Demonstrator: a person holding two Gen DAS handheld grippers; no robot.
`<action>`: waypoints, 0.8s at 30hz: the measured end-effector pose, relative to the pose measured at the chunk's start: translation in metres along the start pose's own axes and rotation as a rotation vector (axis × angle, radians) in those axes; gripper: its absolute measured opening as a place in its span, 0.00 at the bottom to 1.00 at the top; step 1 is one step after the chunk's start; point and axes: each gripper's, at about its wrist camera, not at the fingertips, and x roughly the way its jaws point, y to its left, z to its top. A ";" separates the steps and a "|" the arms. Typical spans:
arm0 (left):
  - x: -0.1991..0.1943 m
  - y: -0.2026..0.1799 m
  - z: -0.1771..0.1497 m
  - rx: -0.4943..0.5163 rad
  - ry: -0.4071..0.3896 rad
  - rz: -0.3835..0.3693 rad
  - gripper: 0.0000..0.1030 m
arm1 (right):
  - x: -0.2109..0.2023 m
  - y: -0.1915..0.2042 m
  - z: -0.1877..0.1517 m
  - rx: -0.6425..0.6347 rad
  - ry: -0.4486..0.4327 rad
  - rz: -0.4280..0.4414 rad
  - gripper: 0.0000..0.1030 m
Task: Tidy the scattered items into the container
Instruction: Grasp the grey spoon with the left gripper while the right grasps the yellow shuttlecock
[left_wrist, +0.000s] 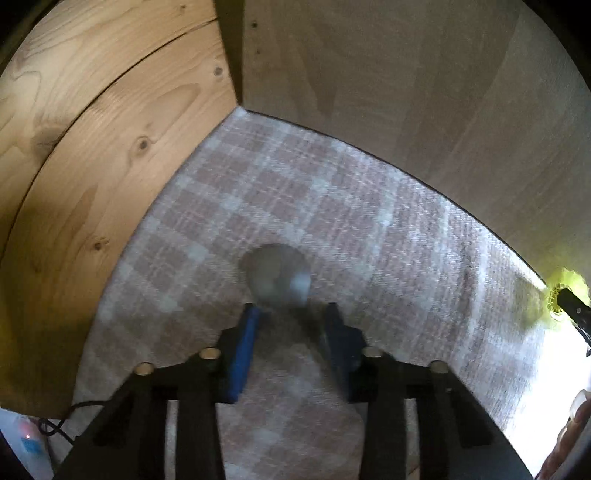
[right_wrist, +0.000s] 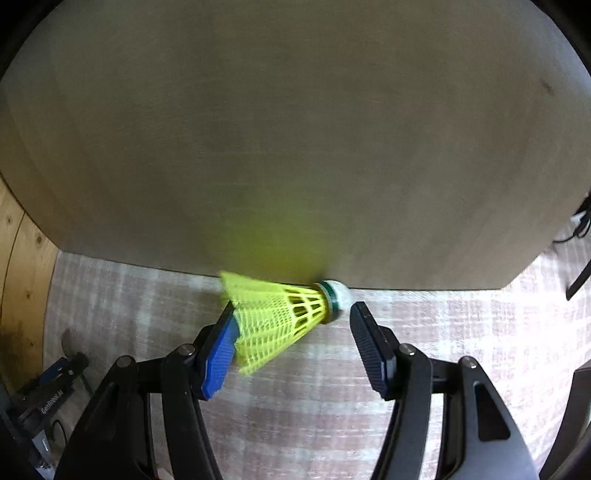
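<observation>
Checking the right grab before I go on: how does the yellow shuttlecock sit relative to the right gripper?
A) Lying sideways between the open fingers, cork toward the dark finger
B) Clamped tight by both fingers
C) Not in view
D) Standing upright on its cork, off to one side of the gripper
A: the yellow shuttlecock lies sideways in the right gripper, skirt by the blue finger, cork toward the dark finger, which stands apart from it.

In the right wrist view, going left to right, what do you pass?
Pine board wall → left tongs at the edge → blue pad → yellow shuttlecock, skirt then white cork → dark pad → black cables.
</observation>
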 end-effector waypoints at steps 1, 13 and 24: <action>0.000 0.003 0.000 -0.002 0.001 -0.001 0.22 | 0.000 -0.006 -0.001 0.008 0.000 -0.001 0.54; 0.009 -0.006 0.003 0.070 -0.015 0.004 0.23 | 0.012 -0.060 -0.010 0.115 0.038 0.093 0.38; 0.013 0.045 0.008 -0.058 0.019 -0.124 0.07 | 0.004 -0.028 -0.020 0.015 -0.003 0.108 0.06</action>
